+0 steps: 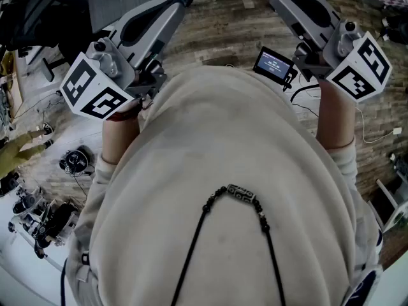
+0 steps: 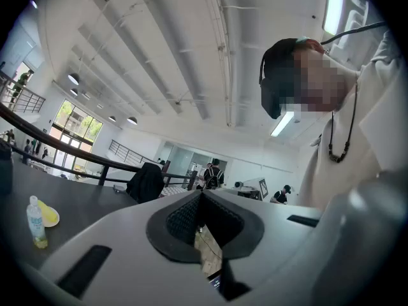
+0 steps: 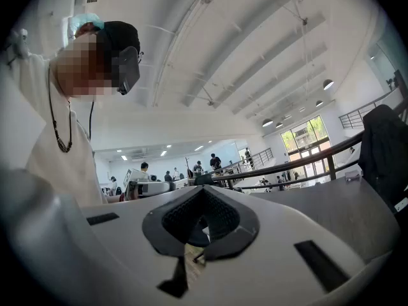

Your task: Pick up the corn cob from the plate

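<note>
Currently left claw (image 2: 201,193) and right claw (image 3: 203,190) are both closed, empty, raised. Plate (image 2: 55,220) with a yellowish cob (image 2: 43,211) sits far off on the tabletop (image 2: 95,199). A careless reach could topple the adjacent bottle (image 2: 36,225).

Pale grey shells with black cross-hatched pads (image 2: 183,218) were recorded on the left gripper (image 2: 201,196) and the right gripper (image 3: 203,193). Marker cubes (image 1: 94,89) were noted white with black square patterns. The sweatshirt (image 1: 217,171) was logged cream, the cord (image 1: 191,254) black, its bead (image 1: 241,193) black-and-white patterned. The floor (image 1: 223,24), upper centre, was seen as grey-brown planks.
</note>
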